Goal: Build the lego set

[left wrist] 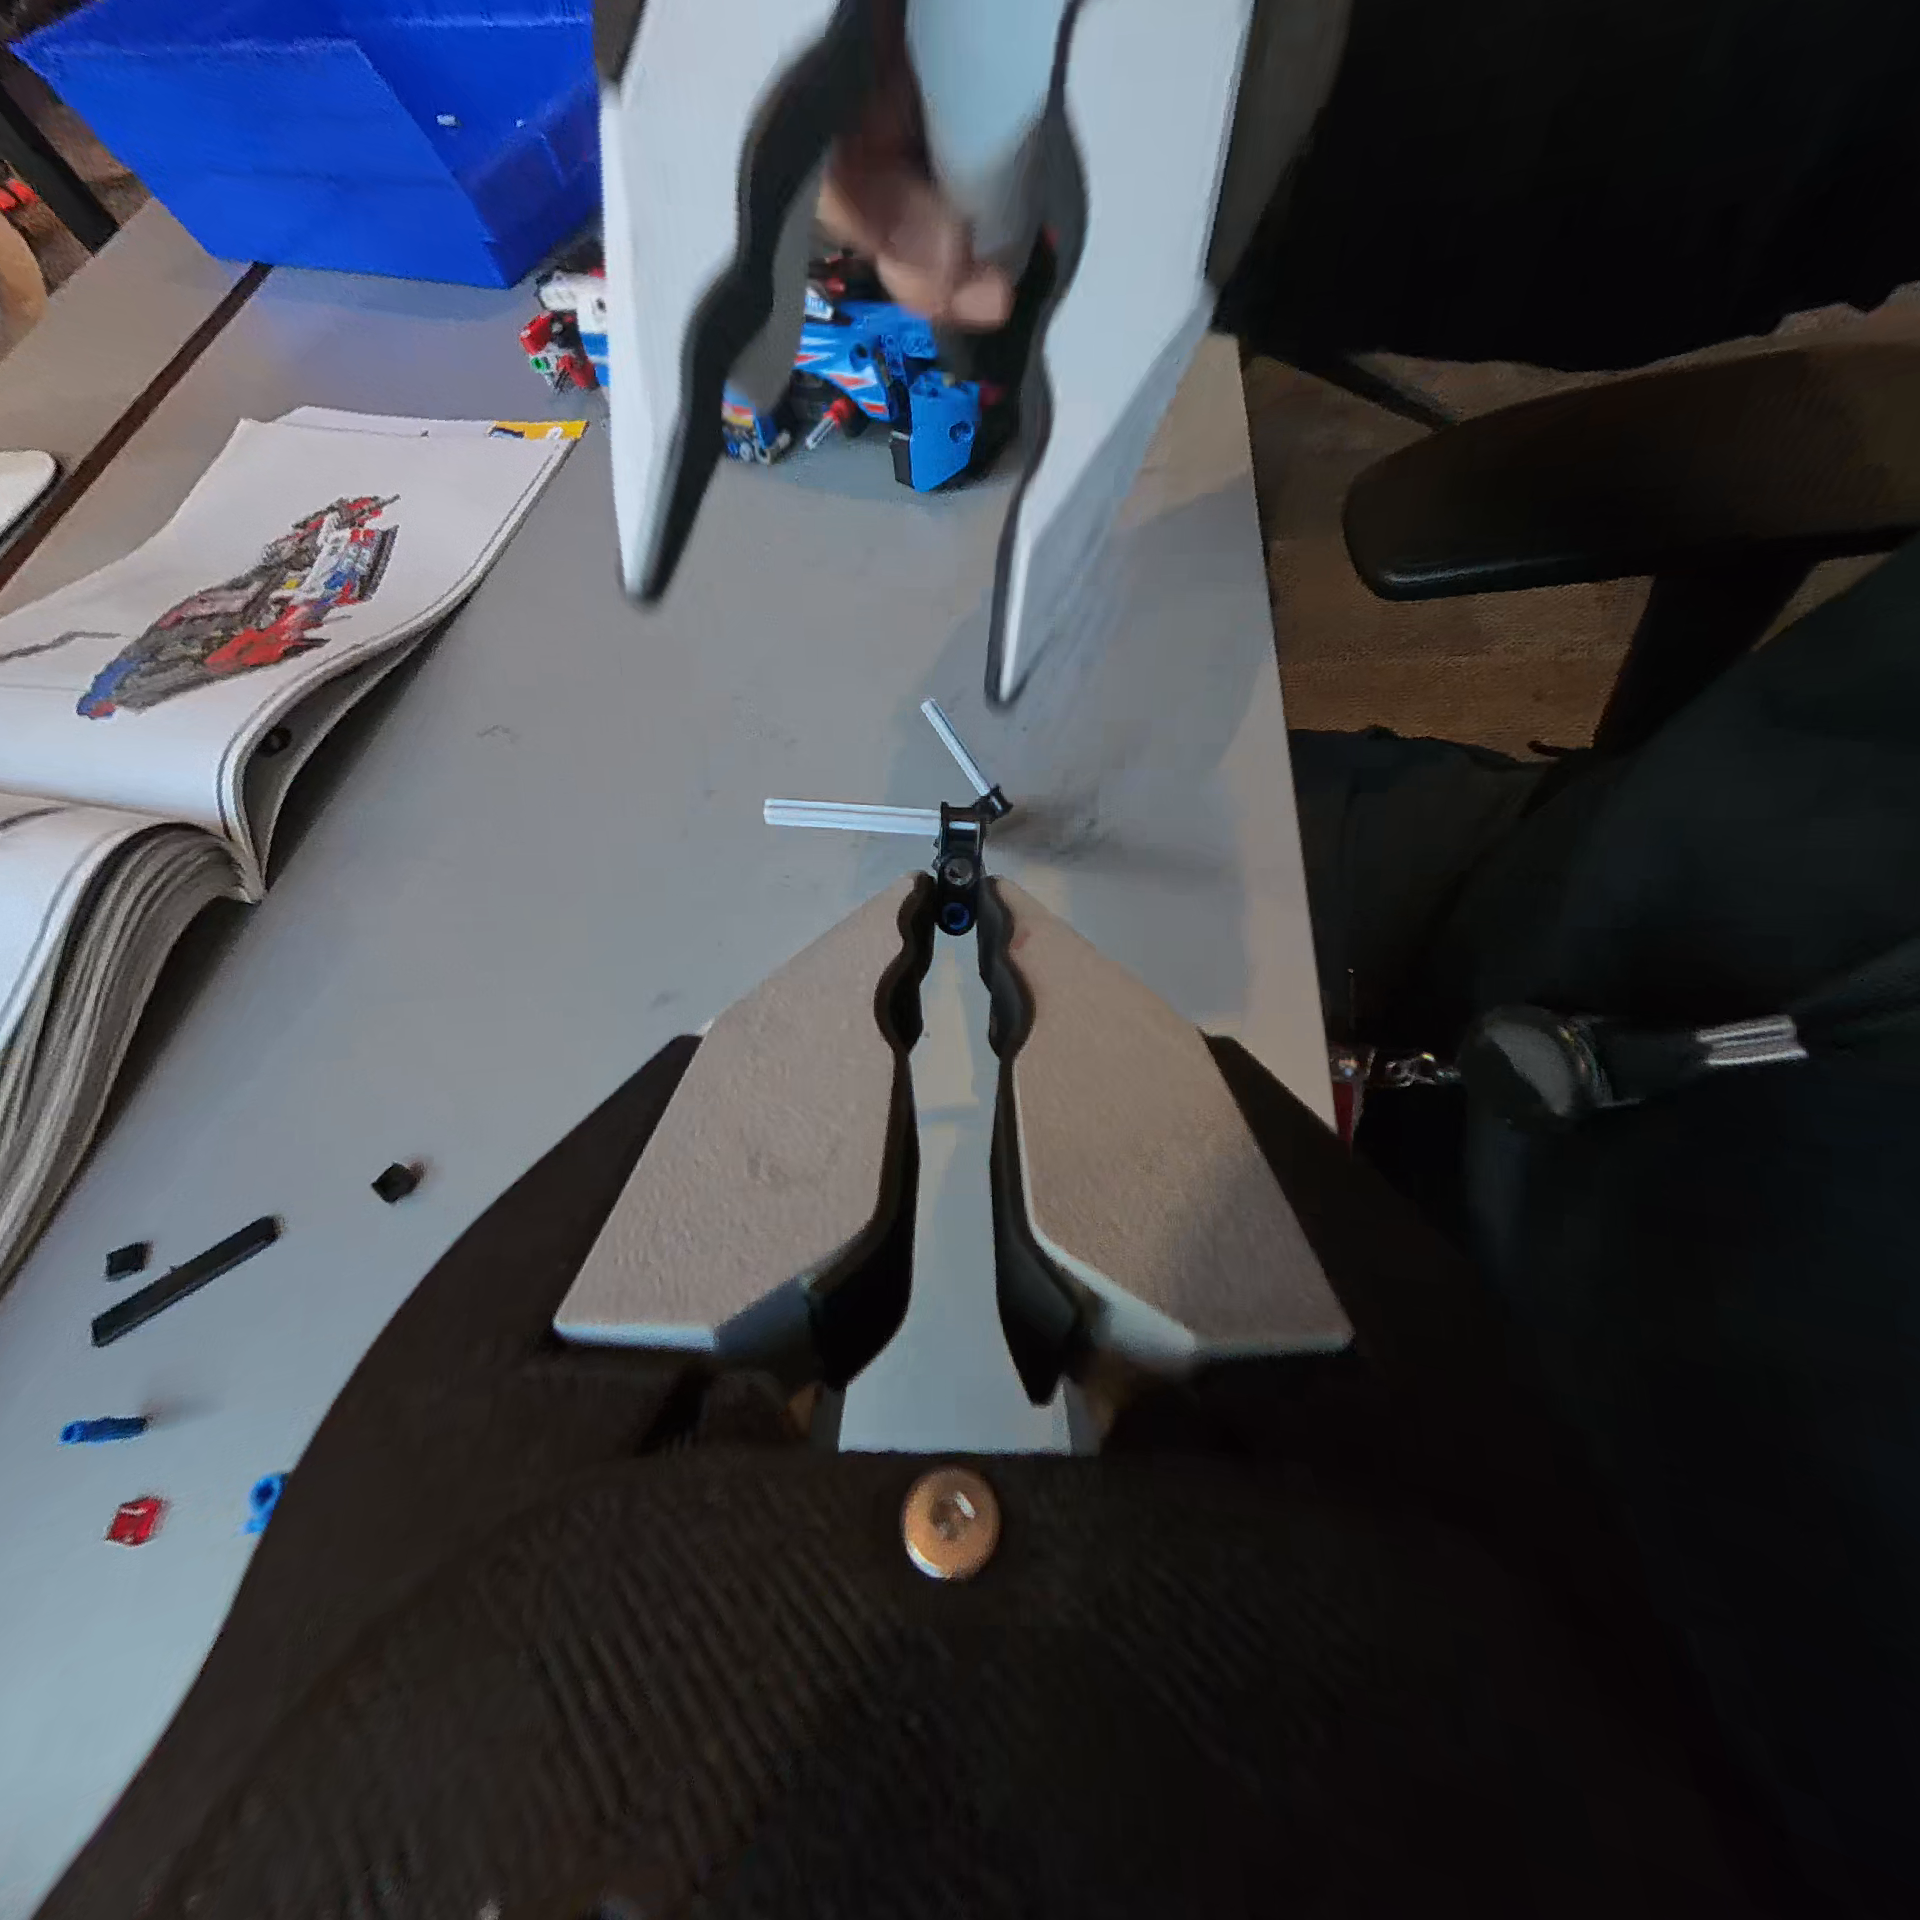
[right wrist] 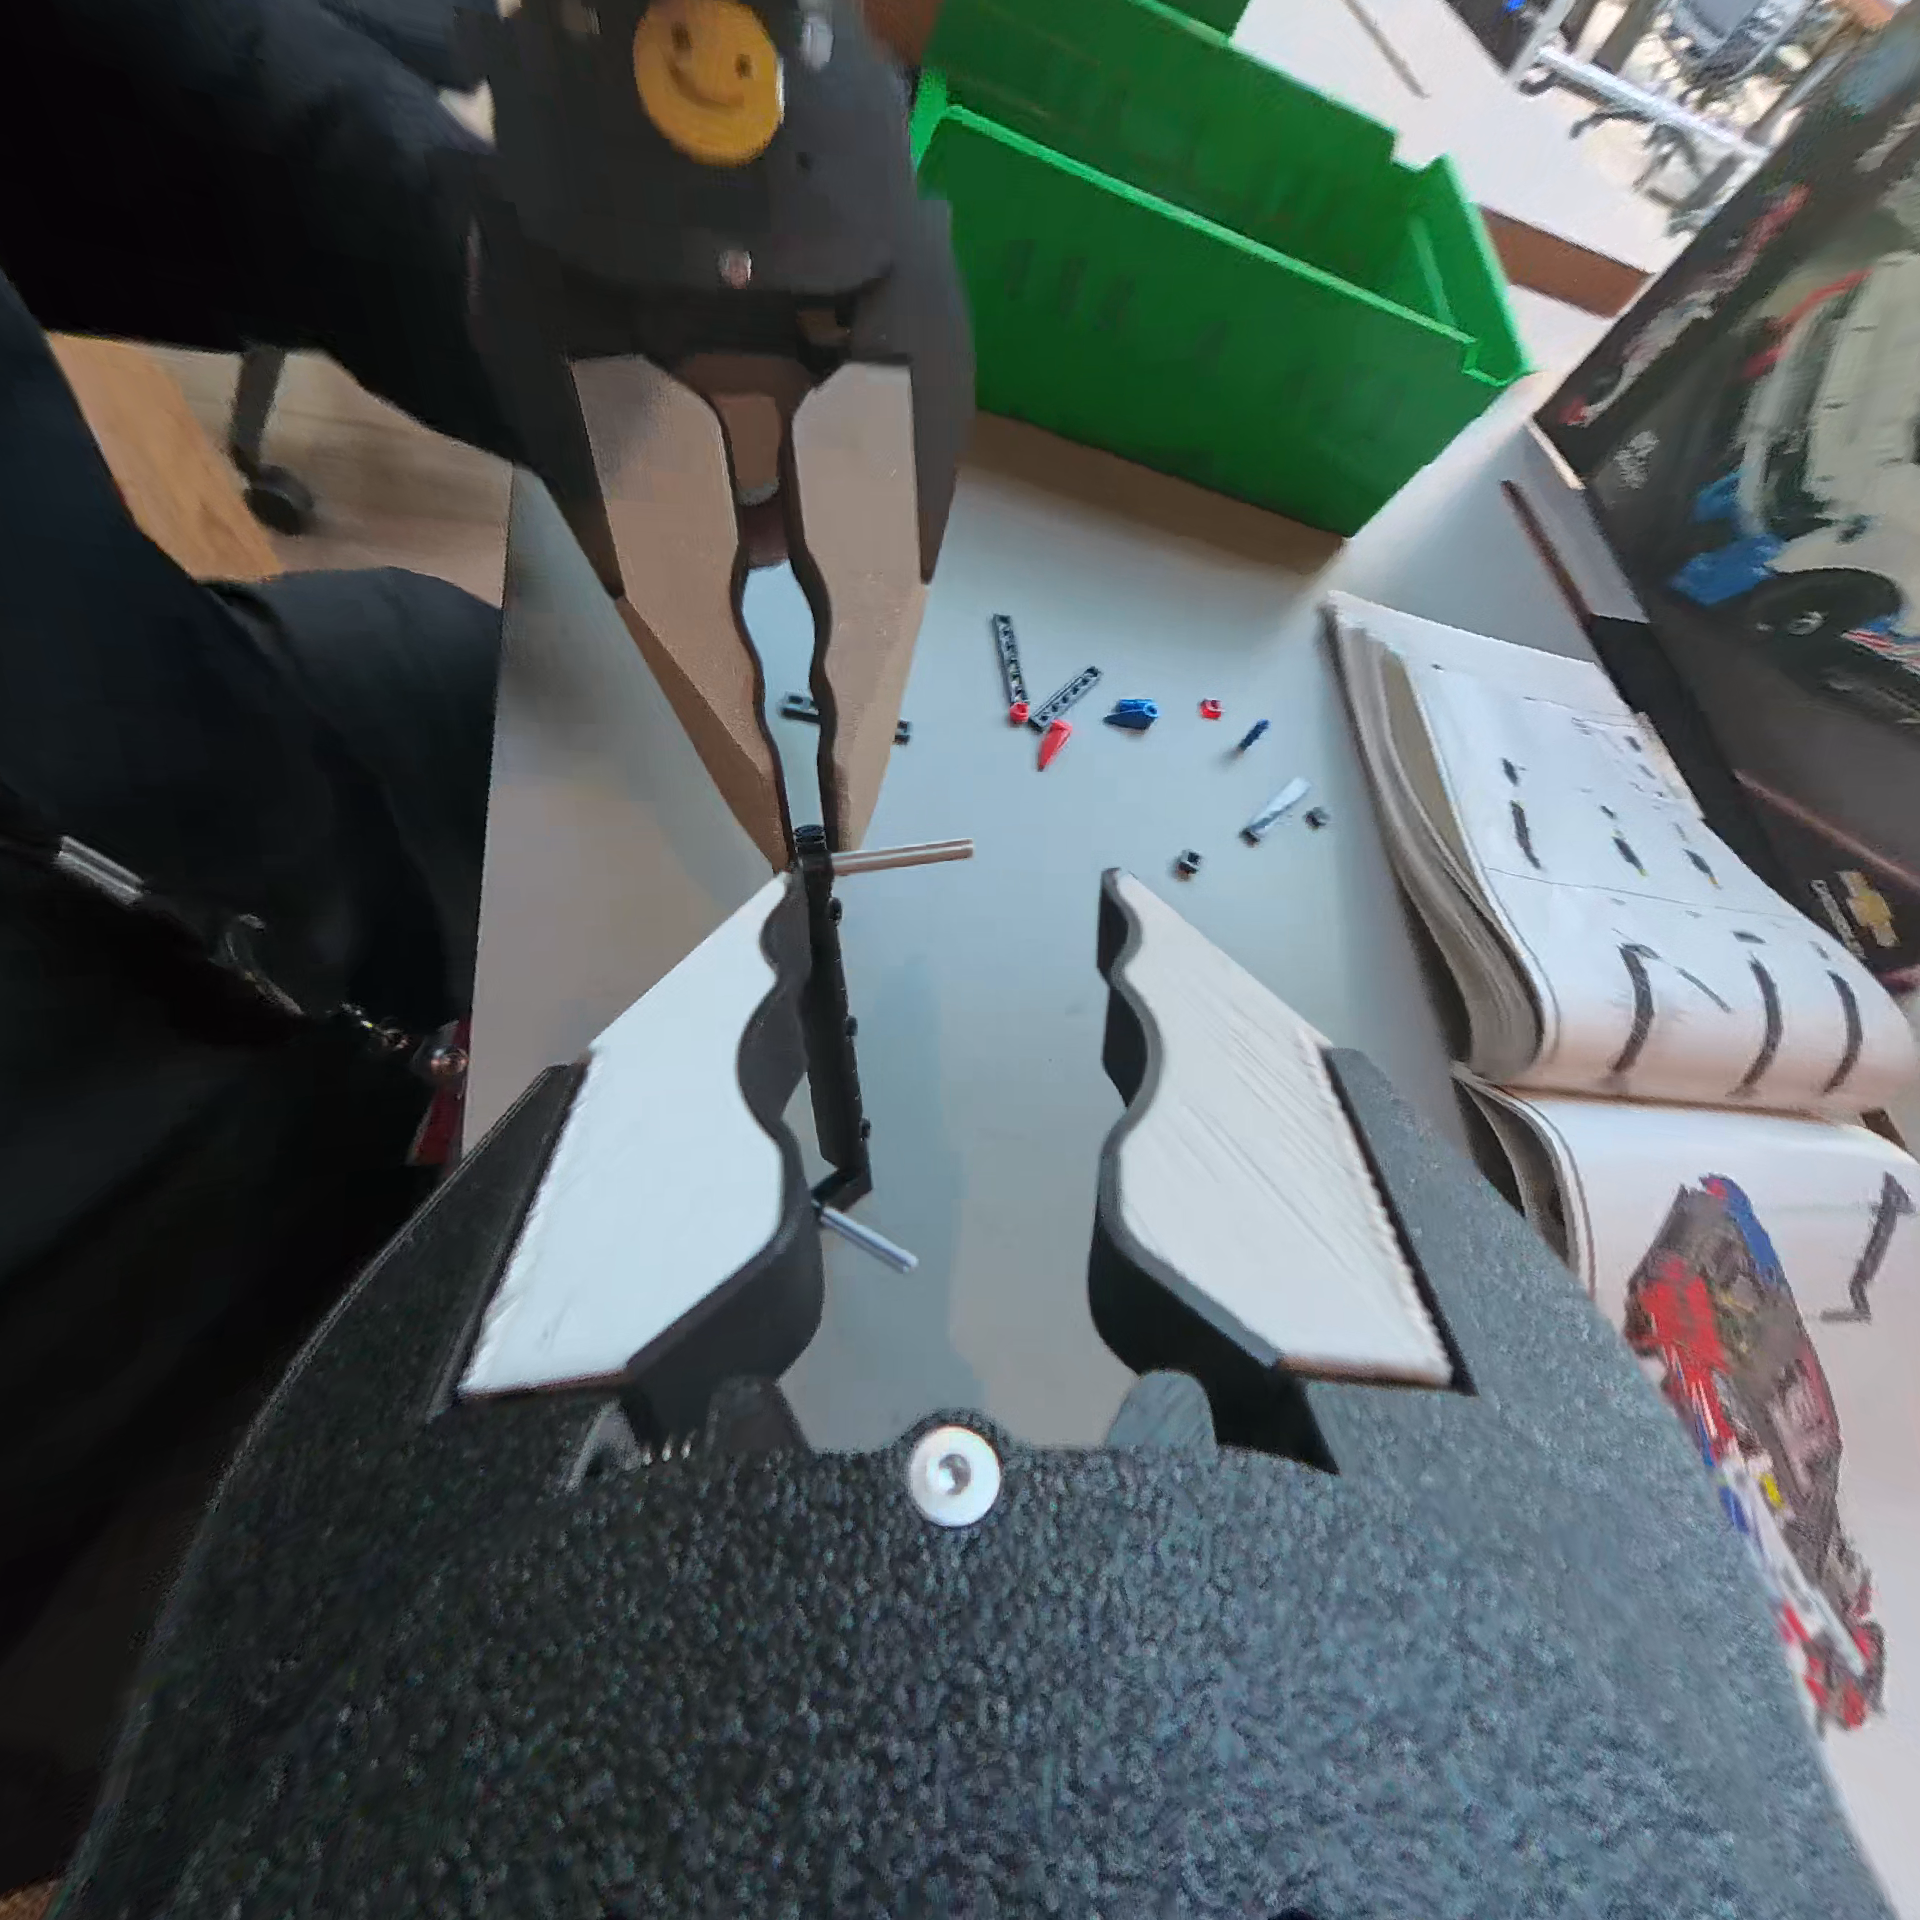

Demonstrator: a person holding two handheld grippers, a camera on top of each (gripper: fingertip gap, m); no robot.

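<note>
My left gripper (left wrist: 956, 885) is shut on the end of a long black beam (left wrist: 958, 862) with two light grey axles (left wrist: 847, 816) sticking out of it, held above the grey table (left wrist: 623, 883). In the right wrist view the beam (right wrist: 836, 1018) runs from the left gripper (right wrist: 805, 836) toward the camera, along the inner side of one of my right gripper's fingers (right wrist: 665, 1143). My right gripper (right wrist: 948, 881) is open, with the beam between its jaws. It also shows in the left wrist view (left wrist: 821, 644), blurred and open.
A partly built blue car (left wrist: 883, 400) and a blue bin (left wrist: 332, 135) stand at the back. An open instruction book (right wrist: 1579, 862) lies beside loose small pieces (right wrist: 1049, 696). Green bins (right wrist: 1195, 291), a set box (right wrist: 1787, 416) and a chair (left wrist: 1662, 499) are nearby. The left gripper's tips are roughly 5 centimetres from the right gripper's.
</note>
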